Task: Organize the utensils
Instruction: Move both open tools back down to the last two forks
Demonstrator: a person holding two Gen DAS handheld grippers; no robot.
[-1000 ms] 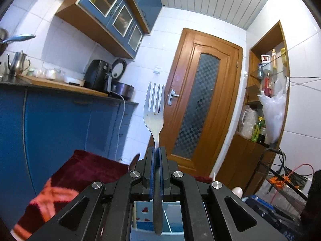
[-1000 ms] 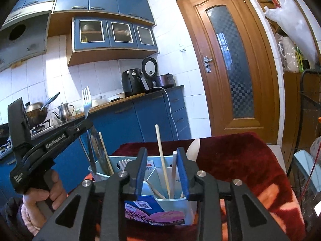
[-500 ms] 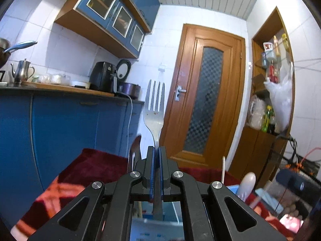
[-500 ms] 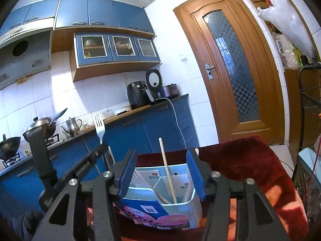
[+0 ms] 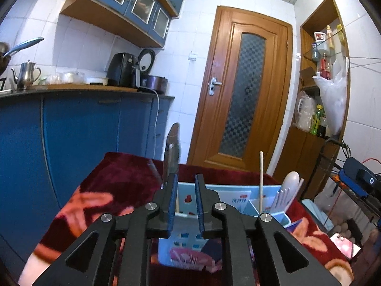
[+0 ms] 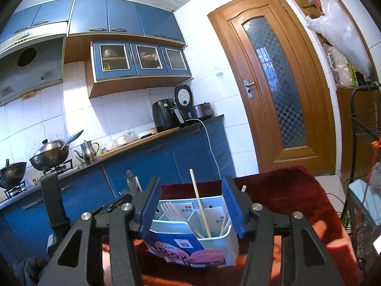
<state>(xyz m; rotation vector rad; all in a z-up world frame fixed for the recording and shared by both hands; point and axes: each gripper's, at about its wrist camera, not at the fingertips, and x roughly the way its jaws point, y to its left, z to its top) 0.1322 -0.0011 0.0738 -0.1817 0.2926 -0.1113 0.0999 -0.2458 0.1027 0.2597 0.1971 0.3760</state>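
Standing on a red cloth (image 5: 123, 186), the caddy (image 5: 190, 252) is the landmark here: a pale blue plastic box split into compartments, with a pink label on its near wall. At its left end a steel knife (image 5: 172, 152) rises blade up, leaning slightly. The left gripper (image 5: 186, 205) hovers just over that left end, its blue-padded jaws spread with nothing between them. Through the gap a pink mark on the caddy's inner wall shows. Further right in the caddy a chopstick (image 5: 261, 181) stands nearly upright. Beside it, at the right end, sit a white spoon (image 5: 291, 181) and a white plastic fork (image 5: 282, 199), tines up.

In the right wrist view the right gripper (image 6: 194, 212) faces the caddy's (image 6: 214, 240) near side, jaws wide apart and empty, framing the compartments. Between them a chopstick (image 6: 200, 205) leans leftward, and white fork (image 6: 167, 209) tines poke up left of it. Left of the caddy, the left gripper's black body (image 6: 54, 202) shows.
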